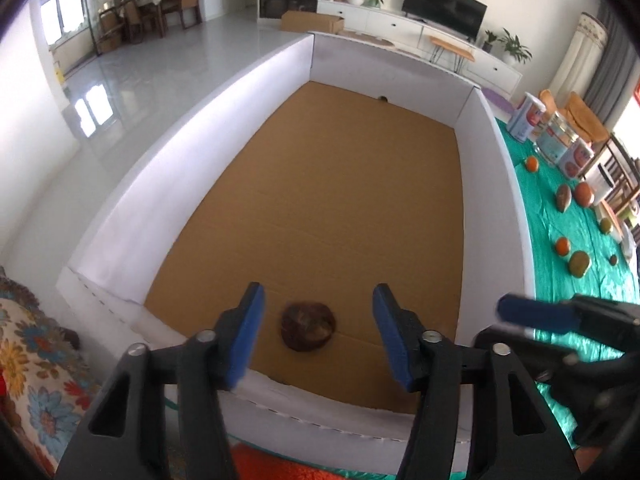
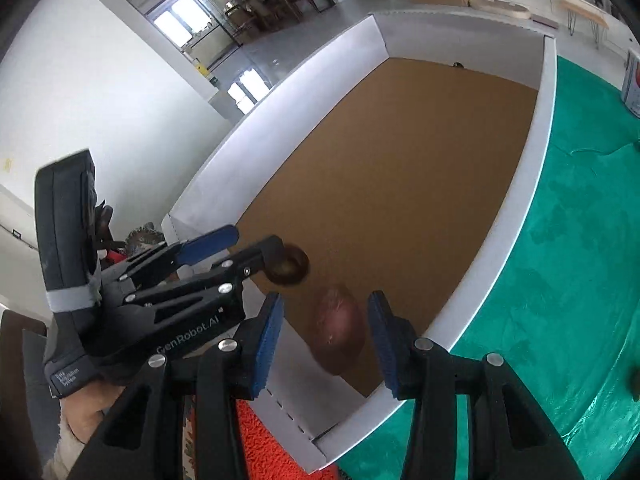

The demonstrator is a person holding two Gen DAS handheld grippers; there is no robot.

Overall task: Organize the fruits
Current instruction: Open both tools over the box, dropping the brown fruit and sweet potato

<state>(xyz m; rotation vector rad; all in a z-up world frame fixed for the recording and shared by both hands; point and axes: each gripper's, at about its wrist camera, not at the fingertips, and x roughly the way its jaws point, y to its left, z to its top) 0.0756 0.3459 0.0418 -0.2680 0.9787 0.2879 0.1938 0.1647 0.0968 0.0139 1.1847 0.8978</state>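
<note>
Step in hand: it looked like both hands were dropping fruit into the big white box (image 1: 404, 76), the one with the brown cardboard floor.
Left gripper (image 1: 318, 336): its blue pads (image 1: 251, 332) stood apart and held nothing. A dark round fruit (image 1: 308, 330) lay on the box floor between them, near the close wall, and no pad touched it.
Right gripper (image 2: 324, 340): its jaws stood apart too. A reddish oval fruit (image 2: 340, 332) sat in the gap. It looked blurry, and I could see a gap on each side, so I judged it was let go and falling or just landing.
Where the other fruit was: many fruits (image 1: 576, 262) lay spread out on the green cloth (image 1: 560, 216), to the right of the box. Some were orange and some were brown-green.
How to do it well: let go low over the floor, so the fruit did not bounce or roll far.
Also good: lift the grippers straight up after letting go, so a pad did not knock the fruit away.
What to watch: the two grippers were close together by the near corner, so they could bump. One should go first.
Next job, I think: reach over the right wall to the green cloth for more fruit.
</note>
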